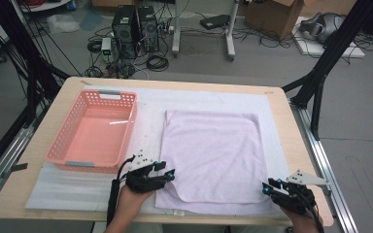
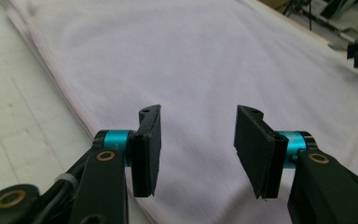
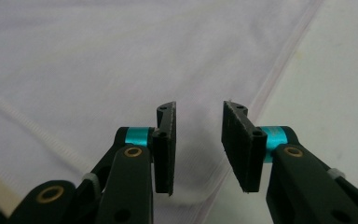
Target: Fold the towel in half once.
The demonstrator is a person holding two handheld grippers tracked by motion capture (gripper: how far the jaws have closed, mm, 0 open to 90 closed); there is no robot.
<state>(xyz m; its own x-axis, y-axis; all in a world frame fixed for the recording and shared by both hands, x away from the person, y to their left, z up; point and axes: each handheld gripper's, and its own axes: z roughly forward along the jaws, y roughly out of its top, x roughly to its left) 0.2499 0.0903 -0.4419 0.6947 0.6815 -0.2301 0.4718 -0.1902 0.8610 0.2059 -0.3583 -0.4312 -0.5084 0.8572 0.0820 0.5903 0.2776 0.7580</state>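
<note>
Lying flat on the white mat [image 1: 209, 99] that covers the surface [image 1: 281, 126], the pale lilac towel [image 1: 213, 150] sits toward the right half, its near edge close to the surface's front edge and its near left corner slightly curled up. That spread-out pose suits a fold, and both tools stand at the two near corners, likely so that each can take one. The left hand-held gripper [image 1: 170, 171] hovers at the curled near left corner; in the left gripper view its pads [image 2: 151, 149] stand apart with only cloth beneath them, so it is released and grips nothing. The right hand-held gripper [image 1: 268, 186] waits at the near right corner; in the right gripper view its pads [image 3: 168, 149] are also apart, above the towel's hemmed edge, with nothing pinched. A pink basket [image 1: 94, 131] rests on the mat toward the left edge, just beside the towel's left side and the left tool, so a wide swing there could knock it. Beyond the far edge, on the floor, stand computer towers [image 1: 136, 31] and loose cables, well apart from the work.
</note>
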